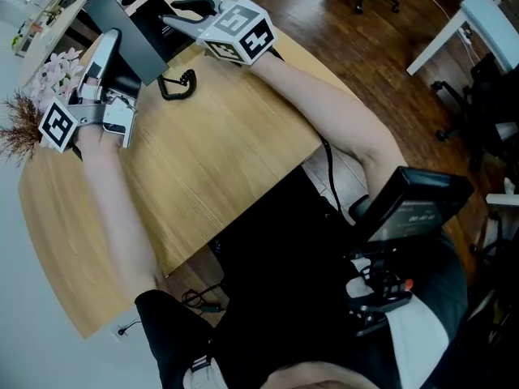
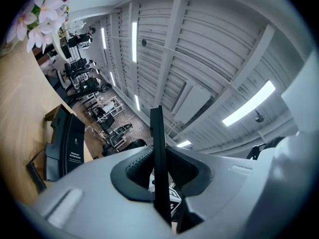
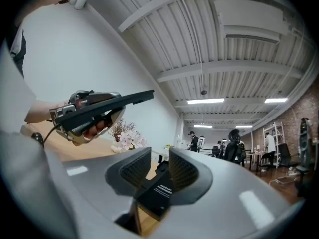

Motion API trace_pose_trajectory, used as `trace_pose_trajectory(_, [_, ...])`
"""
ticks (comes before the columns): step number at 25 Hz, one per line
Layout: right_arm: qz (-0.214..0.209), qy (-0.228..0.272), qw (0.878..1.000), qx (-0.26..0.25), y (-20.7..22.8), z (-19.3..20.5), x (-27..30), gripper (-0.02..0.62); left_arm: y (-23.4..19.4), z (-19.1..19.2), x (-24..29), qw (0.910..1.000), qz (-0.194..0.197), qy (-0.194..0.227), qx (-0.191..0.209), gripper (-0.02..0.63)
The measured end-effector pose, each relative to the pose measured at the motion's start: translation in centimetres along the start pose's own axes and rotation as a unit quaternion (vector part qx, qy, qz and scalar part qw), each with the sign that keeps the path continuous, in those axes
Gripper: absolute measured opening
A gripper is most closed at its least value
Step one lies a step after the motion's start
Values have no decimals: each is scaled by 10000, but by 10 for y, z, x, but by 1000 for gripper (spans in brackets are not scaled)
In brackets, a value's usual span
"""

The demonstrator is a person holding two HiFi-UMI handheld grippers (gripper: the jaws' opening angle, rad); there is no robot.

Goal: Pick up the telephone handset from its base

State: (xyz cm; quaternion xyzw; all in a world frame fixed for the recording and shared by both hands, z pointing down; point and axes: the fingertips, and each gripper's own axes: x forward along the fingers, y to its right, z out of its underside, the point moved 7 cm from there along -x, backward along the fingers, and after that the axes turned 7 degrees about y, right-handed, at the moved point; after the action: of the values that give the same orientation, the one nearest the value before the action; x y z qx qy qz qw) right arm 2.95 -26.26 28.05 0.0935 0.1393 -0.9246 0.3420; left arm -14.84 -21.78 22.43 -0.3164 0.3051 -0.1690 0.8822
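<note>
Pinching the slim black telephone handset (image 2: 157,128) edge-on between the left gripper's (image 2: 160,169) closed jaws, we are holding it in the air above the light wooden worktop (image 1: 219,152), clear of its black base (image 2: 70,146). Our right gripper's (image 3: 159,171) jaws are clamping that base, and the coiled black cord (image 1: 178,85) is lying beside it.

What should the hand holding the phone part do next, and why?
Probably lift the handset a little higher, away from the phone base. The fingers of the left gripper are shut on the thin black handset, which is already off the base, and the coiled cord lies loose on the table, so it likely has room to rise.
</note>
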Motion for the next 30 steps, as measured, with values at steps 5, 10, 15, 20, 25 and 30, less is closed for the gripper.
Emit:
trace_pose_trajectory(5, [36, 22, 10000, 17, 3, -2, -4, 114, 28, 2, -2, 9992, 284, 127, 266, 77])
trace_pose_trajectory(10, [95, 54, 9999, 84, 4, -1, -3, 114, 46, -3, -3, 9976, 505, 99, 461, 77])
trace_pose_trajectory(15, [94, 312, 9994, 114, 3, -15, -6, 114, 59, -8, 1, 9957, 676, 63, 636, 77])
trace_pose_trajectory(20, [44, 489, 9987, 143, -2, -25, -18, 107, 72, -12, 2, 9937, 837, 146, 731, 77])
trace_pose_trajectory(25, [-32, 559, 9983, 152, -4, -32, -19, 100, 85, -27, 5, 9894, 1175, 363, 771, 77])
trace_pose_trajectory(30, [-108, 575, 9982, 140, -2, -32, -14, 100, 97, -43, 7, 9825, 1538, 523, 910, 77])
